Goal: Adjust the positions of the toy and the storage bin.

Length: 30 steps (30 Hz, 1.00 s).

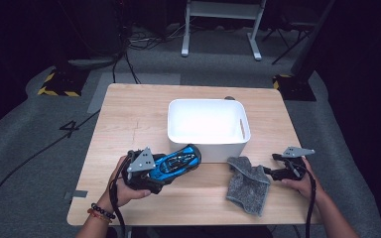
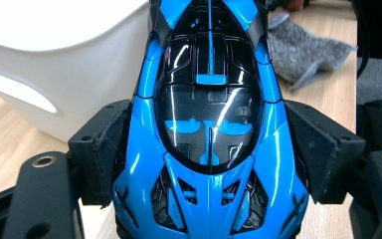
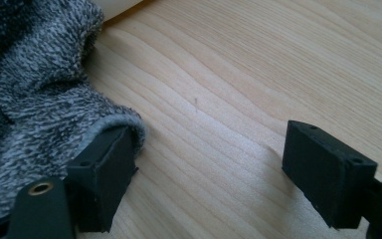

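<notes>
Jaws of my left gripper are clamped on the flanks of a blue and black toy car, one pad on each side, with the car's length running away from me between them. Seen from above, my left hand holds that gripper near the front left part of the wooden table, and the car points up and to the right, its far end right at the near wall of the white plastic bin; I cannot tell whether it touches. In the left gripper view the bin curves in just left of the car, with a handle slot in its side. My right gripper is wide open with nothing between its pads, only bare wood. Its left pad sits against the folded edge of a grey fuzzy cloth, without pinching it. From above, that gripper lies low at the front right of the table in my right hand, aimed left at the cloth, which is crumpled just in front of the bin's right corner. The cloth lies between my two grippers, well right of the car. Black cables trail from both grippers toward me. Beyond the table are grey carpet and the white legs of a frame.
</notes>
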Tool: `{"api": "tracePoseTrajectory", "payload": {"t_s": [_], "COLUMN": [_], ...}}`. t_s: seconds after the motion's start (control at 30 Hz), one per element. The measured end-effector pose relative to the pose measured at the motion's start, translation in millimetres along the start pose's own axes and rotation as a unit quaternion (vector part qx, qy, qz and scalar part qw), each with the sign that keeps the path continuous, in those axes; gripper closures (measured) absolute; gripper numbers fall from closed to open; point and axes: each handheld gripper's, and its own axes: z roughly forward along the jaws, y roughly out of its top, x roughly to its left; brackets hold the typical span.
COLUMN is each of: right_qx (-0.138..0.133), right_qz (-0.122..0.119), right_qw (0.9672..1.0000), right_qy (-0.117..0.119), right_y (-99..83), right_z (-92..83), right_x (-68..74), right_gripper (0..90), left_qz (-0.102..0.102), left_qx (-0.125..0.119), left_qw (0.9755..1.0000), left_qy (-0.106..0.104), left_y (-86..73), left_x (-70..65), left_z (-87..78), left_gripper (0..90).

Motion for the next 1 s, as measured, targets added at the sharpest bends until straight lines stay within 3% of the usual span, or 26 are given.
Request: {"api": "tracePoseTrajectory", "payload": {"t_s": [0.37, 0.63, 1.0], "right_qx": [0.0, 0.0, 0.0], "right_qz": [0.0, 0.0, 0.0], "right_qw": [1.0, 1.0, 1.0], "right_qy": [0.0, 0.0, 0.0], "right_y": [1.3, 1.3, 1.3], "right_z": [1.4, 1.4, 1.5], "right_x": [-0.8, -0.8, -0.8], "right_gripper": [20.4, 20.5, 20.4], "left_qz": [0.001, 0.006, -0.002], "left_qx": [-0.013, -0.029, -0.035], "left_qw": [0.9998, 0.9992, 0.9991], "left_qy": [0.015, 0.025, 0.023], "left_y": [18.7, 37.1, 55.3], "left_x": [0.7, 12.8, 32.0], "left_z": [-9.5, -16.8, -8.1], "left_gripper": [24.2, 24.3, 24.2]}}
